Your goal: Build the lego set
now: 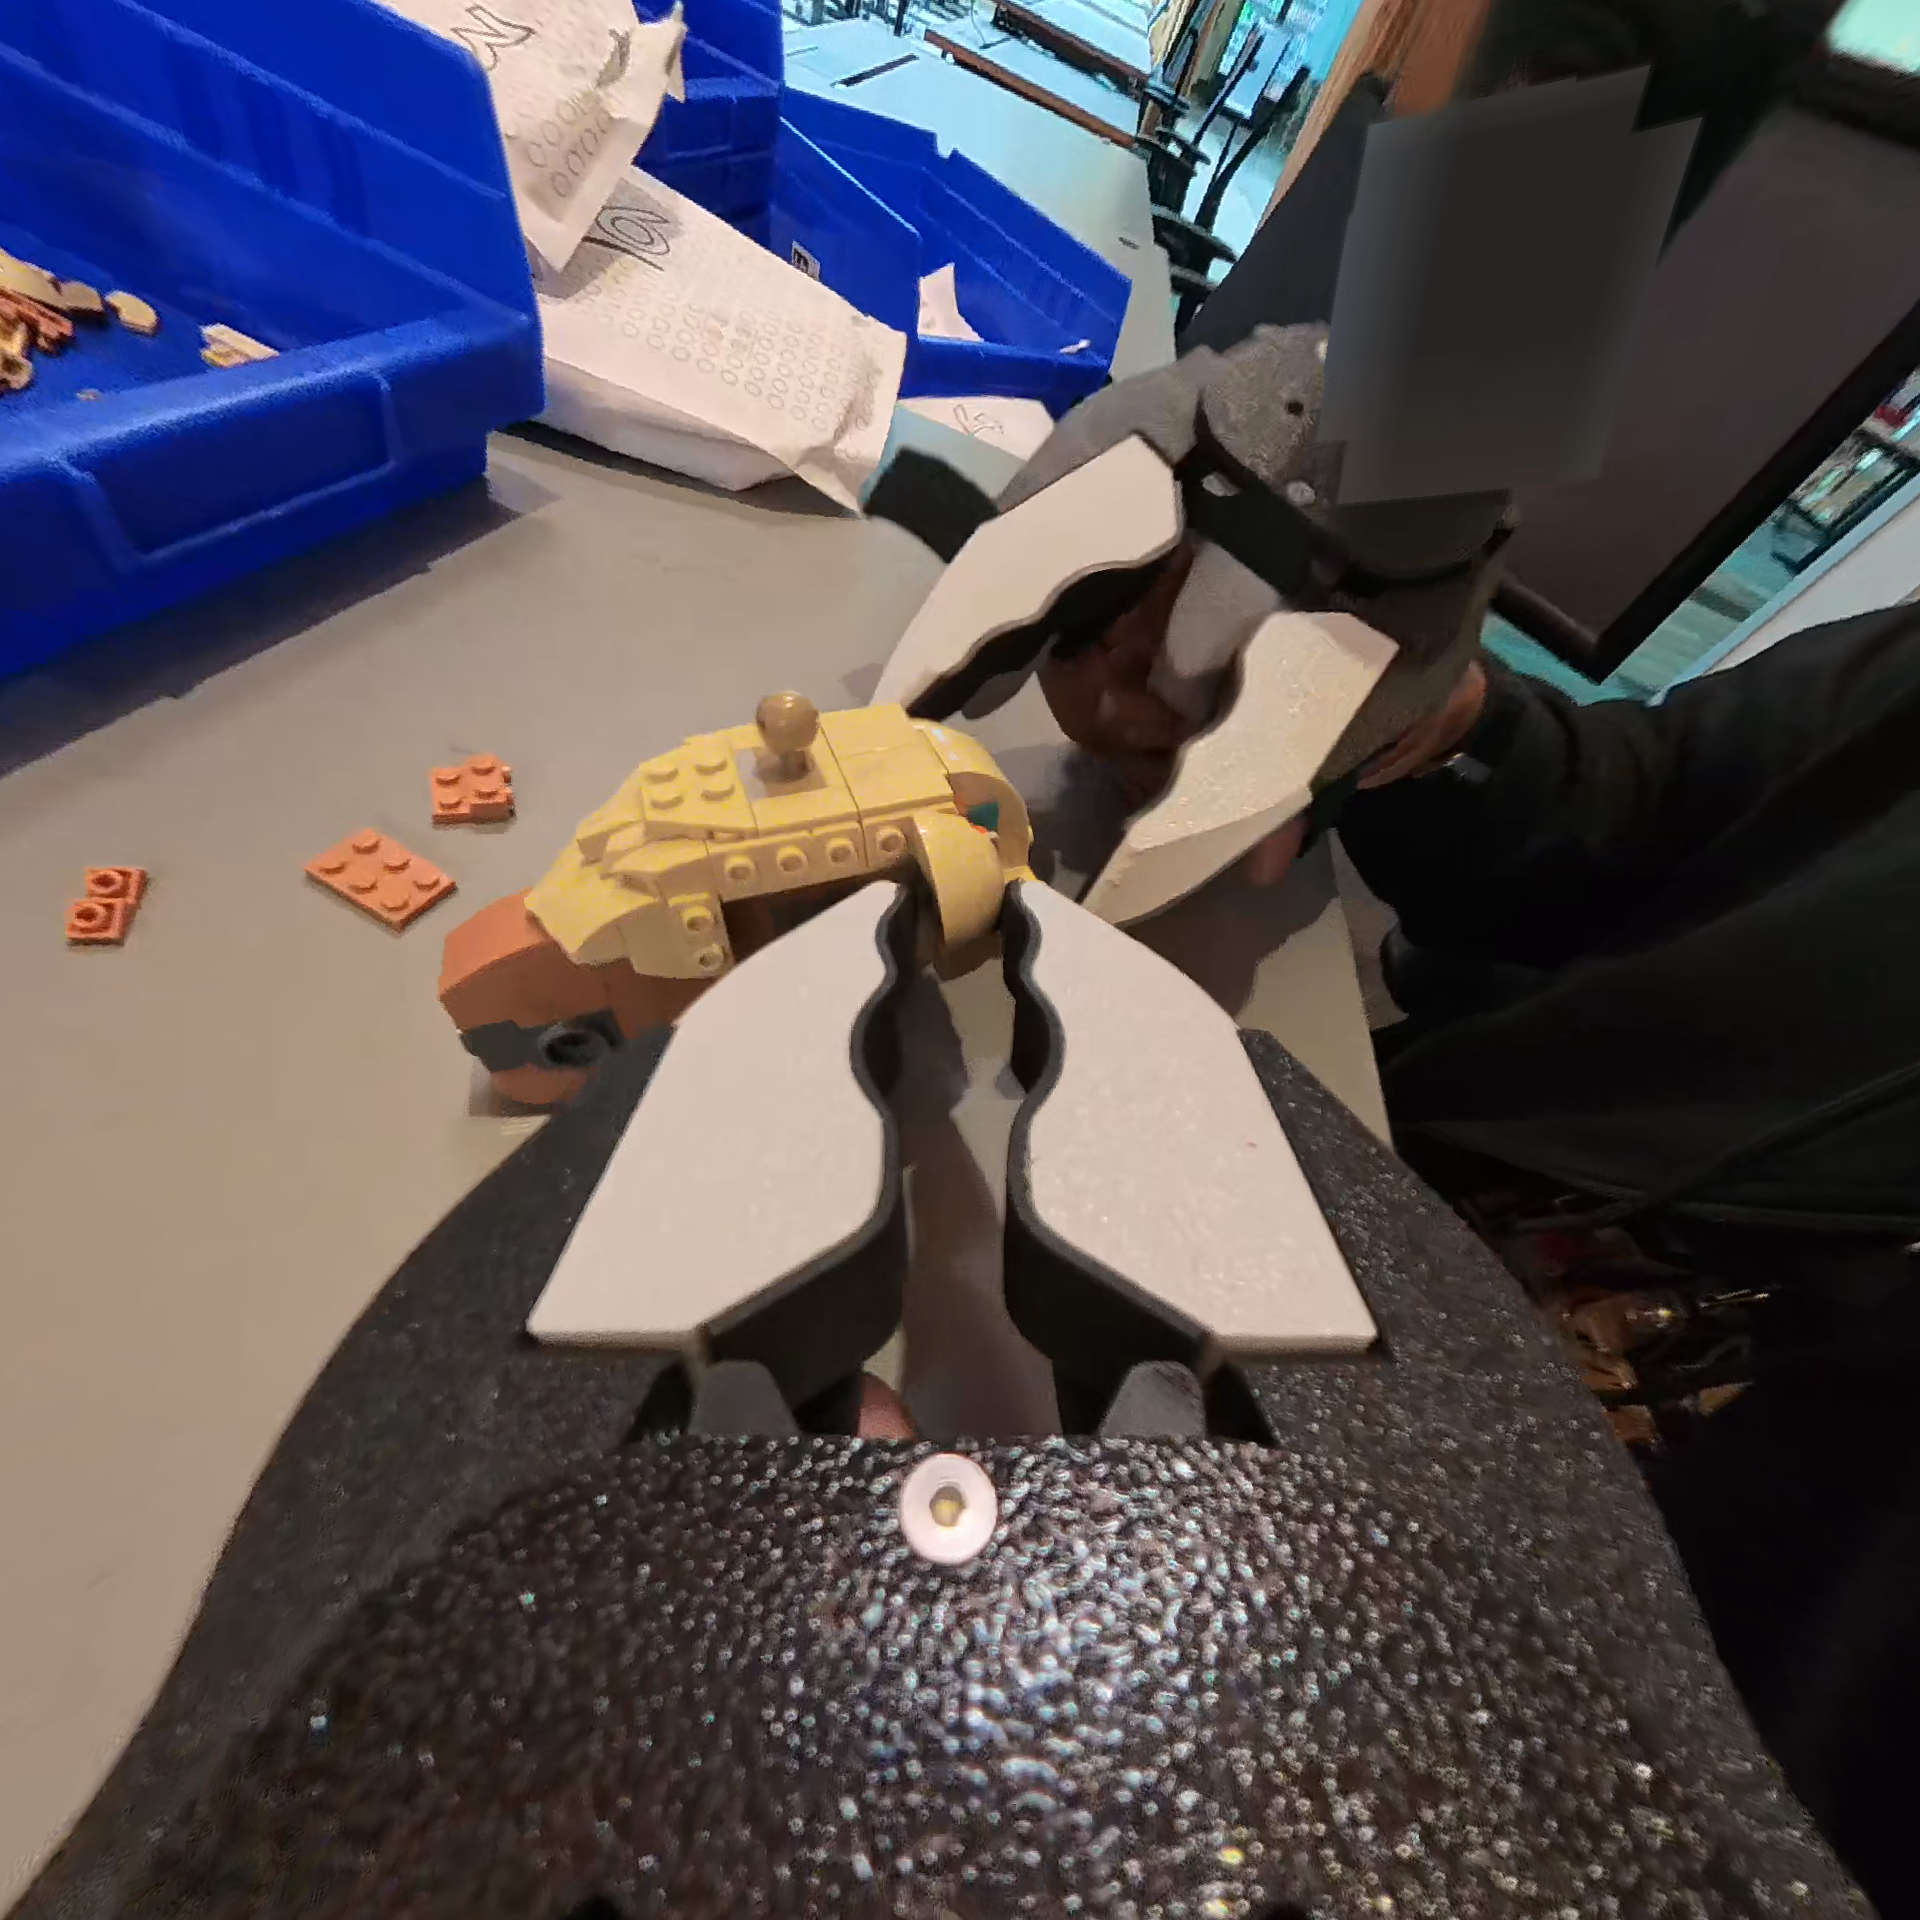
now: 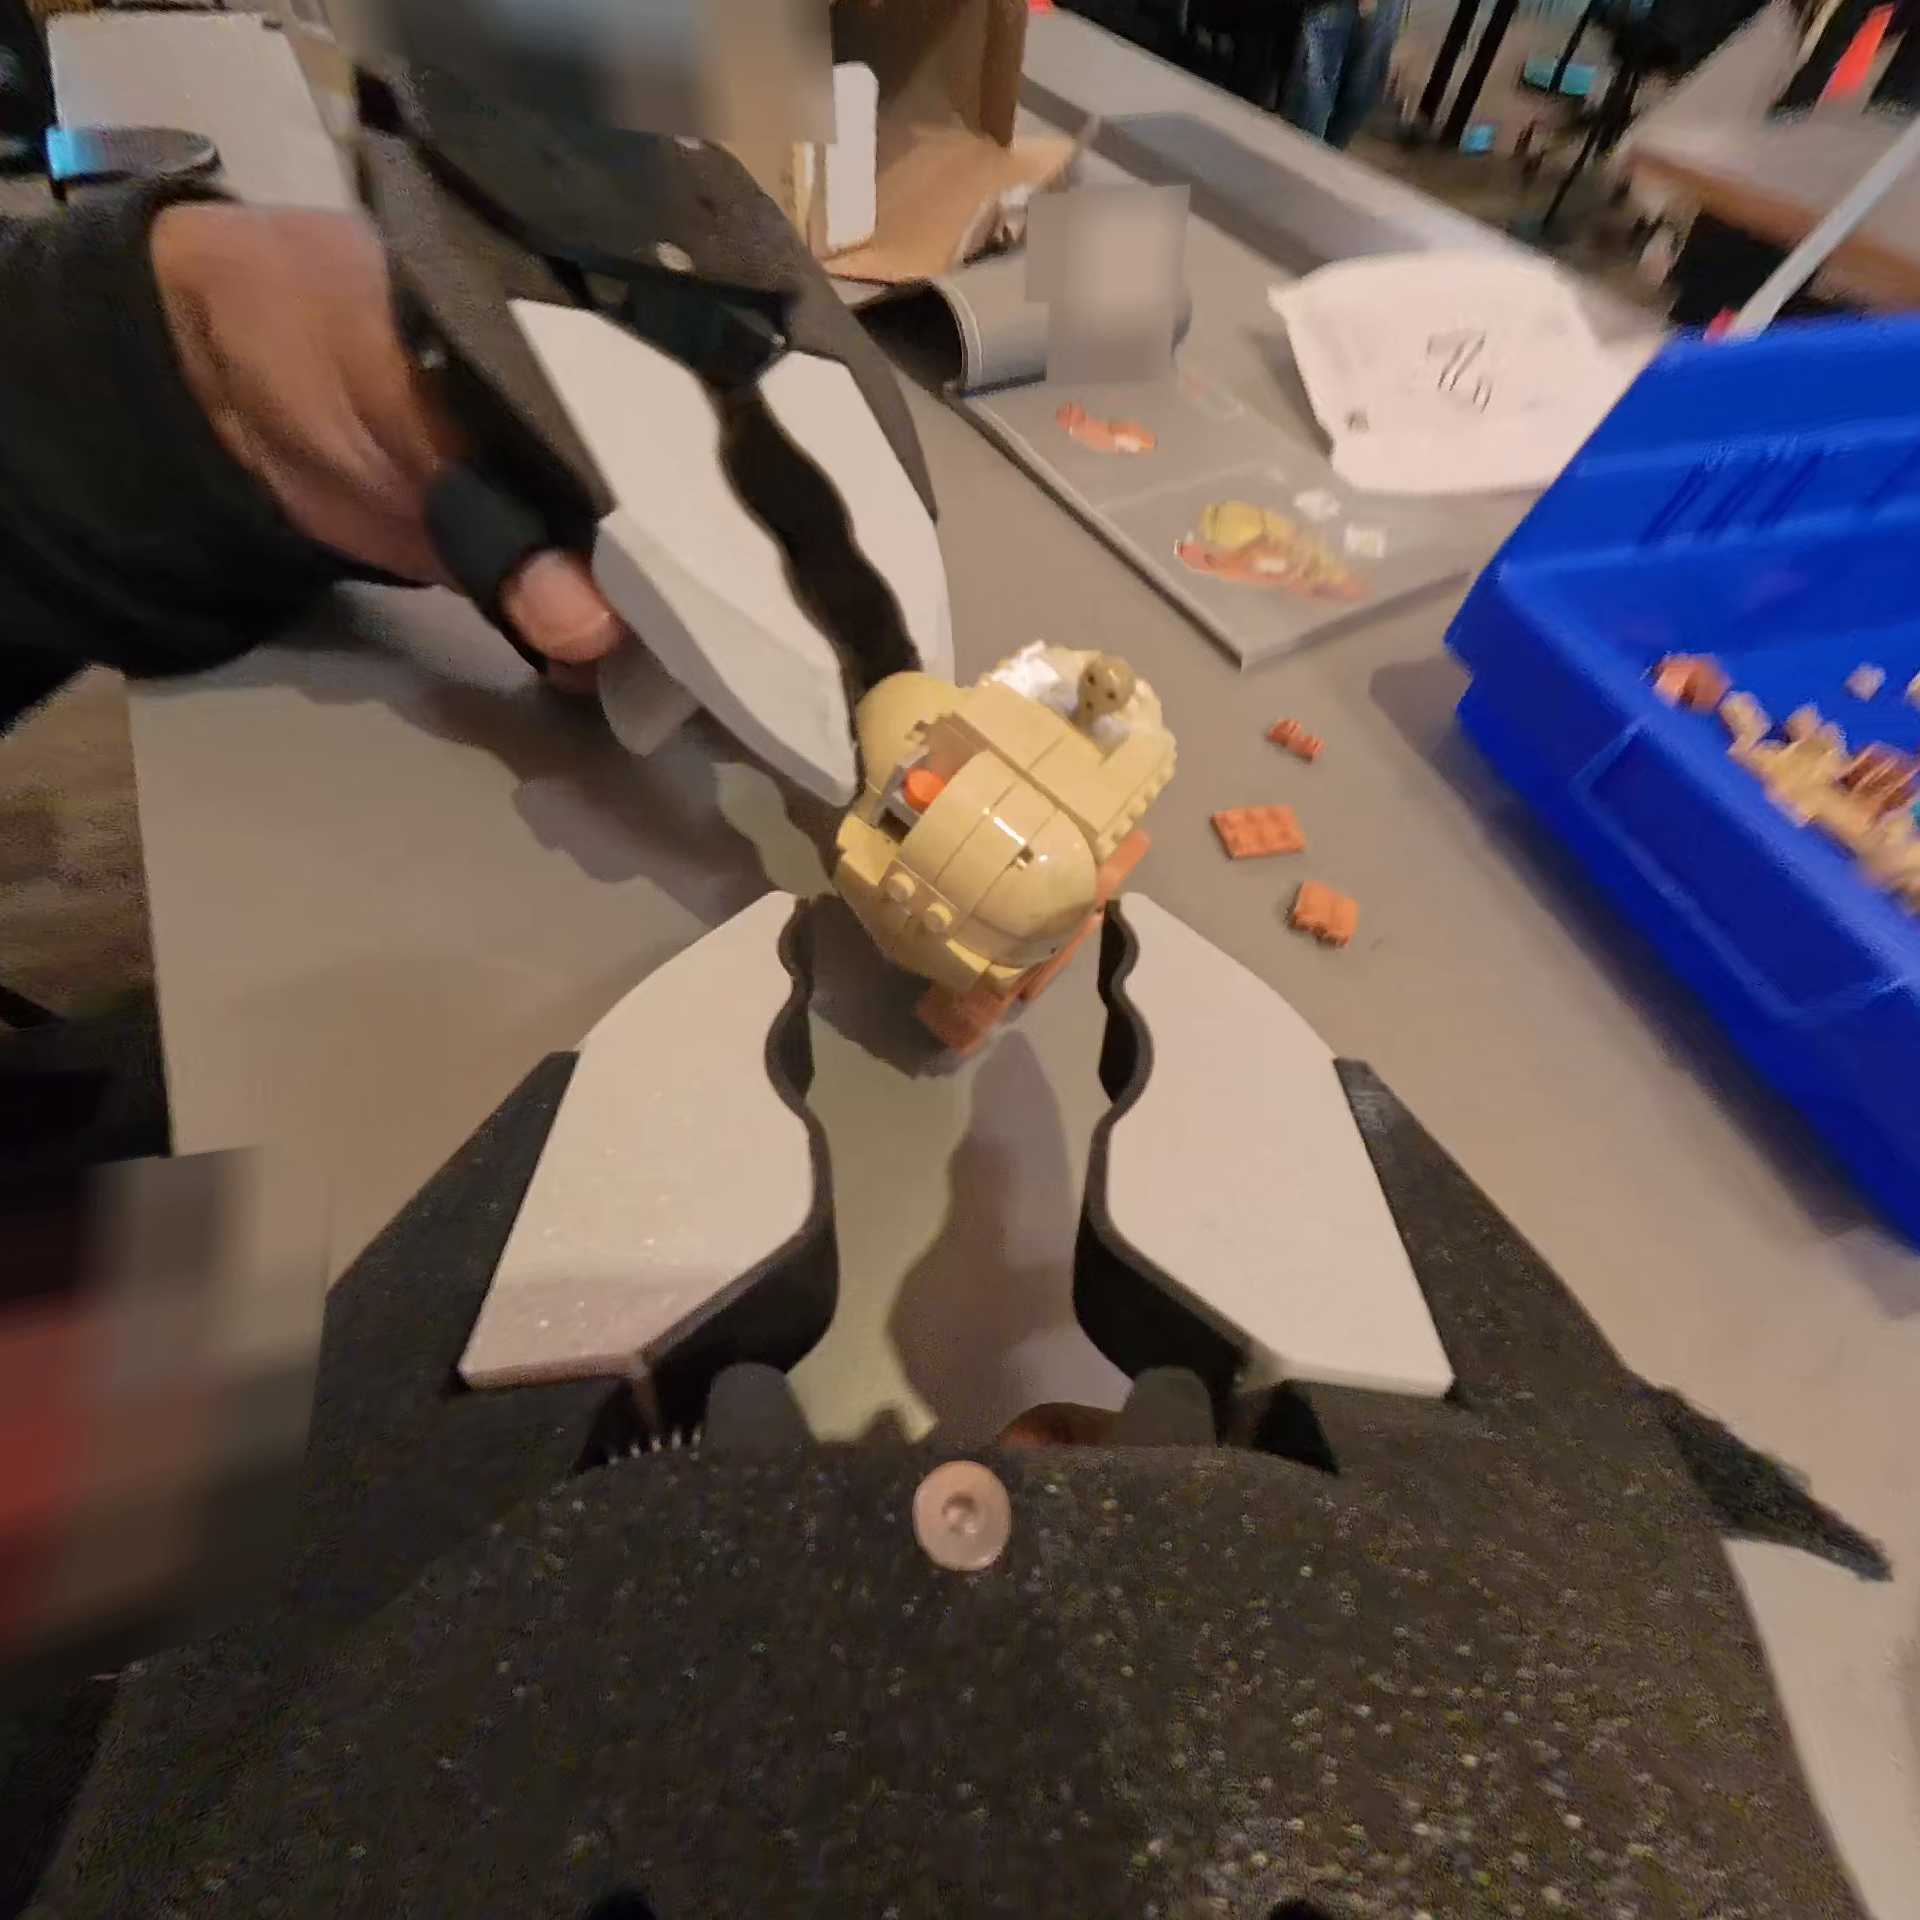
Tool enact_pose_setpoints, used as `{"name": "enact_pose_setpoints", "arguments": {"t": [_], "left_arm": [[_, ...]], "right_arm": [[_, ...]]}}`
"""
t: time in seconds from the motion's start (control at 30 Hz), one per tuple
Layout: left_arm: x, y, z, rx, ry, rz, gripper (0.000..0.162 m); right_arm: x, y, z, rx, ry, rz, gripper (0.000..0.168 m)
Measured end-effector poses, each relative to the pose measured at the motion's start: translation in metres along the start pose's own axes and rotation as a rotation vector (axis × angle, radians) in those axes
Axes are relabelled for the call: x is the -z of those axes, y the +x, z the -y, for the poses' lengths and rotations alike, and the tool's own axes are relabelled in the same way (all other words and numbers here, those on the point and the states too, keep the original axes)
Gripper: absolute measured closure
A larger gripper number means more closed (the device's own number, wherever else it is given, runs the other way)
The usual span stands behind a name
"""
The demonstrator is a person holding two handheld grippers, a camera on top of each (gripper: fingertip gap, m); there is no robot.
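I clamp the left gripper's (image 1: 958, 894) fingers on the tan model's (image 1: 769, 831) rounded end, steadying it on the desk (image 1: 260, 1143). My right gripper (image 2: 945, 914) waits with fingers apart, free to fetch an orange plate (image 2: 1257, 831).

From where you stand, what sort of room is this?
Probably a shared workshop or lab, not a home. A long grey table holds blue parts bins of loose pieces, an open instruction booklet and a half-built tan lego model; more tables and chairs stand behind.

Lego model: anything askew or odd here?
Yes. The tan lego model lies tipped on the grey table, its brown base turned sideways. The left gripper pinches its rounded end; the right gripper is open.
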State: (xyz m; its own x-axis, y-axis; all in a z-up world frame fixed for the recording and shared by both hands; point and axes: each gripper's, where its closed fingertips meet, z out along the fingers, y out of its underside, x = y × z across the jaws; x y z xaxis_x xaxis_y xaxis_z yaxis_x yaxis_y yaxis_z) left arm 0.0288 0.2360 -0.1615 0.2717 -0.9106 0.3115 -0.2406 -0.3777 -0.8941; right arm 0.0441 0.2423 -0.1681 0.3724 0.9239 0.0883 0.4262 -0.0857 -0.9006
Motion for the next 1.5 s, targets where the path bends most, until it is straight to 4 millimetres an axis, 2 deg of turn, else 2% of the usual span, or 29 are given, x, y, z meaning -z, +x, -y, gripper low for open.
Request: {"name": "enact_pose_setpoints", "arguments": {"t": [0.23,0.37,0.47,0.77,1.07,1.5], "left_arm": [[0.001,0.000,0.005,0.076,0.003,-0.048,0.146],[-0.001,0.004,0.007,0.097,-0.022,-0.075,0.147],[-0.003,0.004,0.008,0.124,-0.037,-0.078,0.147],[-0.011,0.000,0.010,0.178,-0.095,-0.079,0.147],[-0.015,-0.002,0.011,0.192,-0.189,-0.078,0.147],[-0.017,-0.004,0.016,0.336,-0.058,-0.124,0.150]], "right_arm": [[0.003,-0.003,0.011,0.427,0.012,-0.086,0.110],[-0.004,-0.002,0.006,0.551,-0.039,-0.126,0.113],[-0.007,-0.003,0.002,0.539,-0.046,-0.132,0.115],[-0.007,-0.001,-0.004,0.301,-0.018,-0.135,0.116],[-0.006,0.002,-0.007,0.270,-0.030,-0.139,0.116],[-0.004,0.005,-0.006,0.235,-0.022,-0.132,0.117]]}}
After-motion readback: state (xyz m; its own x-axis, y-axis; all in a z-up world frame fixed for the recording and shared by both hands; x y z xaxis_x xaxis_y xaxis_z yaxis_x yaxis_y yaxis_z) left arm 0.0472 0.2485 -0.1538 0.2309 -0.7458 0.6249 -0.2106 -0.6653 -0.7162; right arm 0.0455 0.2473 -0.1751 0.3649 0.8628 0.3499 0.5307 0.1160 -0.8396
